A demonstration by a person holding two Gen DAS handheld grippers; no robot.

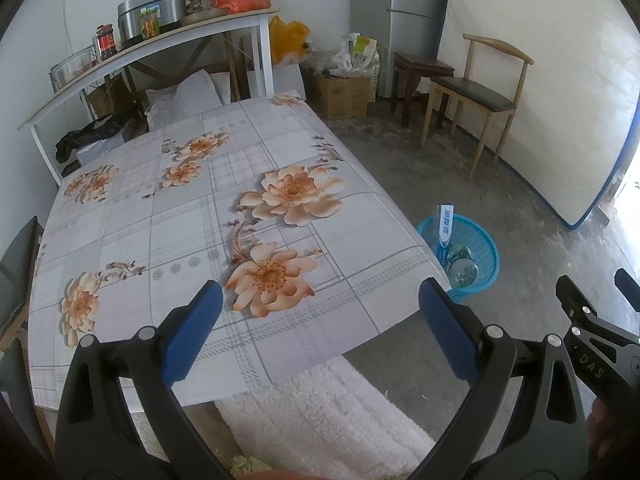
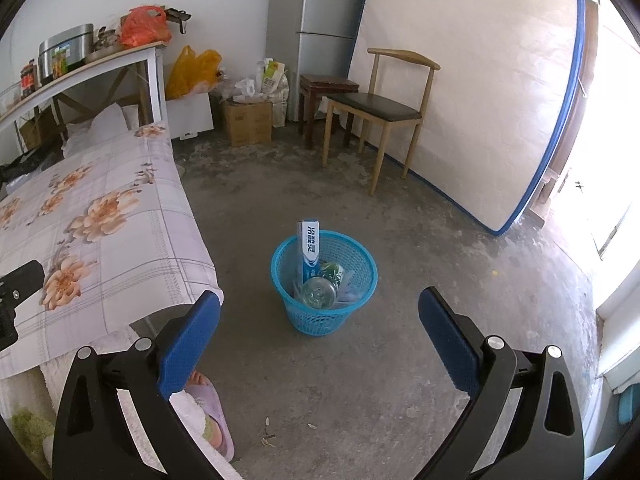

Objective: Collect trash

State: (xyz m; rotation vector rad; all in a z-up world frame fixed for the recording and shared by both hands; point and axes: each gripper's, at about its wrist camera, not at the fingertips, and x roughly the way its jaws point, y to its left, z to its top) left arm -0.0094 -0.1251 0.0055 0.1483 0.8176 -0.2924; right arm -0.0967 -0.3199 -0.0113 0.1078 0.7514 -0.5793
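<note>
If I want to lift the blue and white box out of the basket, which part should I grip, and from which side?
Probably grip the top end of the blue and white box, coming from above. It stands nearly upright against the blue basket rim and pokes above it, while its lower part sits among the other trash.

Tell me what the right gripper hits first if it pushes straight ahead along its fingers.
Most likely the blue plastic mesh wastebasket on the concrete floor. It sits nearly centred ahead of the open right gripper, with nothing between them. Depth is unclear, so it might meet the floor just short of the wastebasket.
</note>
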